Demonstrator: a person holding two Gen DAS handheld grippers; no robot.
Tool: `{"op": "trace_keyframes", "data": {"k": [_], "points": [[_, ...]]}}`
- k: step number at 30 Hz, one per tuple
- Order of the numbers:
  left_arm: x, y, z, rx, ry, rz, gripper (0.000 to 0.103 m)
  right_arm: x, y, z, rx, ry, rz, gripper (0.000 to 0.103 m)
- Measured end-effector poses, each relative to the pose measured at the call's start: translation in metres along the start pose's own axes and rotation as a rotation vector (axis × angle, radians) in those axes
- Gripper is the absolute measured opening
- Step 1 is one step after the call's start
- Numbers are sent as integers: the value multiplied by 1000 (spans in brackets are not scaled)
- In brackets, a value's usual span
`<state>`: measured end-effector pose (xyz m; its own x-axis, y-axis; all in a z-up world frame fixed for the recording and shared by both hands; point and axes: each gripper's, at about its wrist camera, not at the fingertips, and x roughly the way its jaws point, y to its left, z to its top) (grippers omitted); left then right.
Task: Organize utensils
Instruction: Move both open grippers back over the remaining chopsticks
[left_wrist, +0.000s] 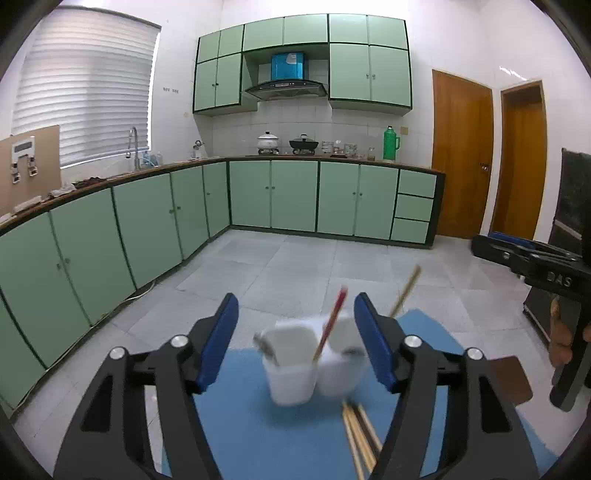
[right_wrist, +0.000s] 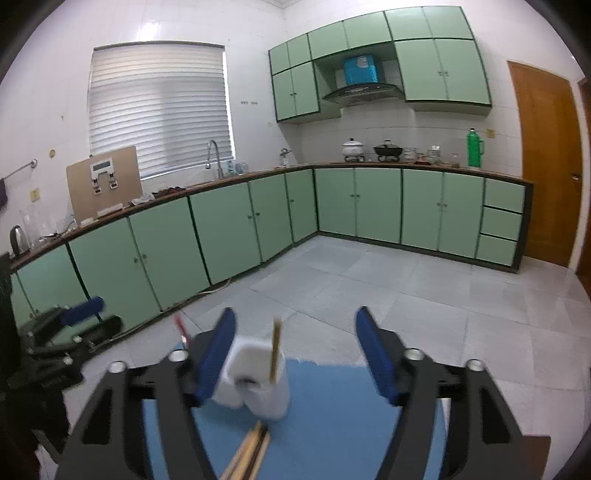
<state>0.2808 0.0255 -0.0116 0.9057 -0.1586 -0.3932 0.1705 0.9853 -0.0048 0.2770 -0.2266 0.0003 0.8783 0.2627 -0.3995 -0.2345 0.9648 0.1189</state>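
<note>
Left wrist view shows the left gripper (left_wrist: 295, 343) with its blue pads spread wide and nothing between them, hanging over a blue mat (left_wrist: 258, 435) whose far corners run out of sight under the tool's black frame. Just beyond the pads stand two white cups (left_wrist: 291, 369), touching side by side and smeared by motion blur, so their rims are hard to trace. A red chopstick (left_wrist: 332, 321) leans out of the nearer cup, a pale wooden one (left_wrist: 405, 291) rises from the farther cup, and a dark utensil (left_wrist: 266, 350) at the left rim is too blurred to name. A loose bundle of wooden chopsticks (left_wrist: 360, 435) lies on the mat just in front of the cups, its near end cut off behind the gripper's right arm. At the frame's right edge a hand (left_wrist: 561, 343) grips the other tool, only partly visible. From the right wrist, the right gripper (right_wrist: 295, 354) is likewise released and empty; its left pad covers part of the cups (right_wrist: 258, 384), and the bundle (right_wrist: 247, 454) runs off the bottom edge.
</note>
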Motion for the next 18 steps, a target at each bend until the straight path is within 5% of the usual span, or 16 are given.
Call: {"op": "trace_keyframes", "data": {"k": [6, 18], "points": [[-39, -7, -69, -11, 64, 17, 76, -31, 7, -76, 2, 71, -63, 89], [-44, -7, -195, 34, 324, 57, 78, -39, 33, -211, 61, 301, -52, 90]]}}
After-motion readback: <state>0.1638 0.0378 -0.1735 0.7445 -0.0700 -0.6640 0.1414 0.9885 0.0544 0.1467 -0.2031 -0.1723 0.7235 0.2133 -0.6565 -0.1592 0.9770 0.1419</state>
